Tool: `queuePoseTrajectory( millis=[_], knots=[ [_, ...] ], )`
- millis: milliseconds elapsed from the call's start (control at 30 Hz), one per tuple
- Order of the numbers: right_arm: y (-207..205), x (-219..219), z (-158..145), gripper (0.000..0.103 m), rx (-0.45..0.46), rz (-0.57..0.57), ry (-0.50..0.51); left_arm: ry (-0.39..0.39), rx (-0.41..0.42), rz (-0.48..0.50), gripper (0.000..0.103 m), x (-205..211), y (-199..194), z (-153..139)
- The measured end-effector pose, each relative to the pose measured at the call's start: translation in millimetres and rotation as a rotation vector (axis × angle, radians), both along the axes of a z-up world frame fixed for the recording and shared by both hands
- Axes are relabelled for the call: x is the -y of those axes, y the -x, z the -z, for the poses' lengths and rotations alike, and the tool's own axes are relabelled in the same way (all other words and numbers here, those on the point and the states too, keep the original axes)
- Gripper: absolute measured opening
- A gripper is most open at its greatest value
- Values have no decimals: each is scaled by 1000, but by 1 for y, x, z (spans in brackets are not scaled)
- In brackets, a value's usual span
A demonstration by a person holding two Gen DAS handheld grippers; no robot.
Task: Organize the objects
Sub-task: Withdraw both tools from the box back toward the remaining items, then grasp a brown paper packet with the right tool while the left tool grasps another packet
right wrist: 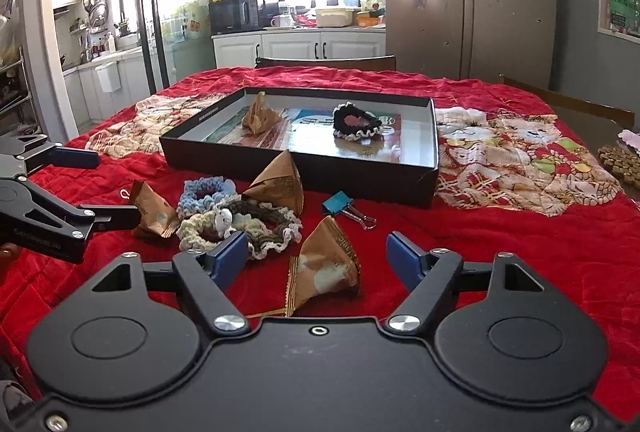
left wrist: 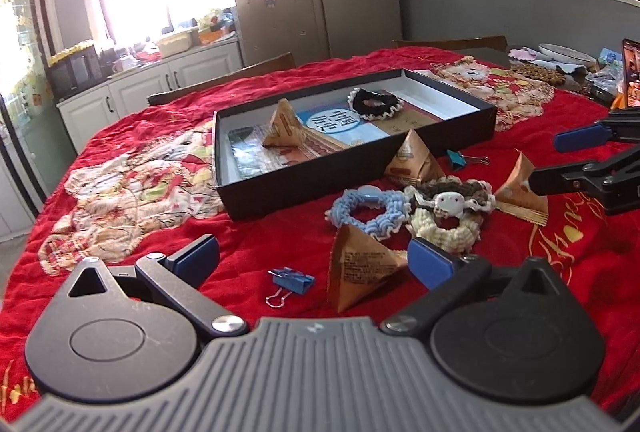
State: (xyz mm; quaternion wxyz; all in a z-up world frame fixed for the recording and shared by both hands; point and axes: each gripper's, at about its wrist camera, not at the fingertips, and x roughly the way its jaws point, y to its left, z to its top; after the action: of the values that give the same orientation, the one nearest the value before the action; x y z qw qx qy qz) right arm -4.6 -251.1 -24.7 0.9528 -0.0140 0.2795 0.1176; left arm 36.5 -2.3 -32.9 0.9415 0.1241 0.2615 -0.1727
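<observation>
Brown packet [right wrist: 324, 266] sits between the right gripper's [right wrist: 316, 260] wide fingers (lined up for grabbing); left gripper [left wrist: 312, 264] equally wide, empty

In front of me, brown pyramid packets [right wrist: 324, 268], crocheted scrunchies [right wrist: 236, 220] and blue binder clips [left wrist: 290, 282] lie scattered beside the open black box [right wrist: 304, 167].

1. left gripper [left wrist: 314, 258]: matte black linkage arms, two round black discs, a ribbed grey centre plate, silver pivot screws
2. its fingers [left wrist: 430, 262] carry blue pads
3. right gripper [right wrist: 316, 258]: all-black smooth body, triangular cut-outs, silver screws, a small ring at centre
4. its fingers [right wrist: 402, 252] also carry blue pads
</observation>
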Motion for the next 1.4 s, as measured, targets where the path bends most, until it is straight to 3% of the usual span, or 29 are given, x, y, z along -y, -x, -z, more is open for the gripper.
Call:
queuePoseTrajectory(
  millis=[300, 800, 1067, 1400],
  knots=[
    [-8, -3, 14, 73, -21, 7, 10, -40, 37, 80, 100, 12, -2, 14],
    [-17, -2, 29, 51, -74, 5, 7, -1, -35, 126, 74, 15, -11, 23],
    [-18, 1, 29, 43, -76, 16, 6, 1, -68, 144, 54, 18, -12, 27],
    [-17, 0, 30, 41, -73, 7, 17, 5, -73, 140, 51, 18, -12, 27]
  ],
)
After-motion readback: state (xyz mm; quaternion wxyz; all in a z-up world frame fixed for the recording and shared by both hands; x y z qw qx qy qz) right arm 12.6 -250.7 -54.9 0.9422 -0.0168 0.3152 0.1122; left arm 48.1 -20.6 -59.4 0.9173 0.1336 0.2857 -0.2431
